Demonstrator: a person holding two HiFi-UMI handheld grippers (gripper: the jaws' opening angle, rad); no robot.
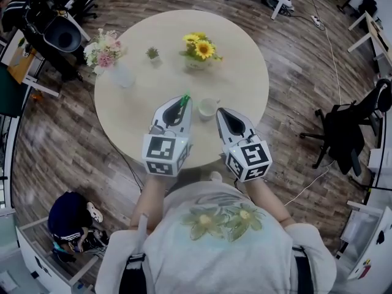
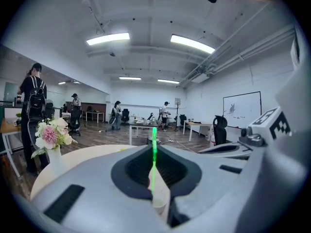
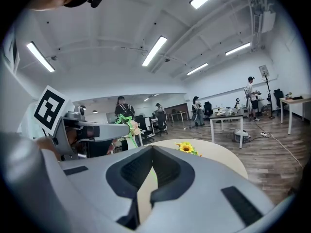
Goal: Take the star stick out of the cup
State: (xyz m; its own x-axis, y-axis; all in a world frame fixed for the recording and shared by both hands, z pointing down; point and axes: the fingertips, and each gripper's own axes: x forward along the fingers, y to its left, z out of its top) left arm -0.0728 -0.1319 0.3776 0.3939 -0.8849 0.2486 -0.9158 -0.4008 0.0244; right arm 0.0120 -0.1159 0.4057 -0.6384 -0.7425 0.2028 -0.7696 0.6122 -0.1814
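My left gripper [image 1: 182, 105] is shut on the thin green star stick [image 1: 185, 97], which stands upright between its jaws [image 2: 154, 149]. The right gripper view shows the stick's green star outline [image 3: 127, 121] at the tip of that left gripper. The stick is out of the small white cup [image 1: 207, 107], which stands on the round table [image 1: 245, 72] just right of the left gripper's tip. My right gripper [image 1: 222, 113] hangs close to the cup's right side. Its jaws [image 3: 149, 171] are shut, with nothing visible between them.
A sunflower pot [image 1: 199, 49] stands at the back of the table, with a small green plant [image 1: 152, 54] and a vase of pink flowers [image 1: 107, 54] to its left. A black office chair [image 1: 349, 130] stands at the right. People and desks fill the room behind.
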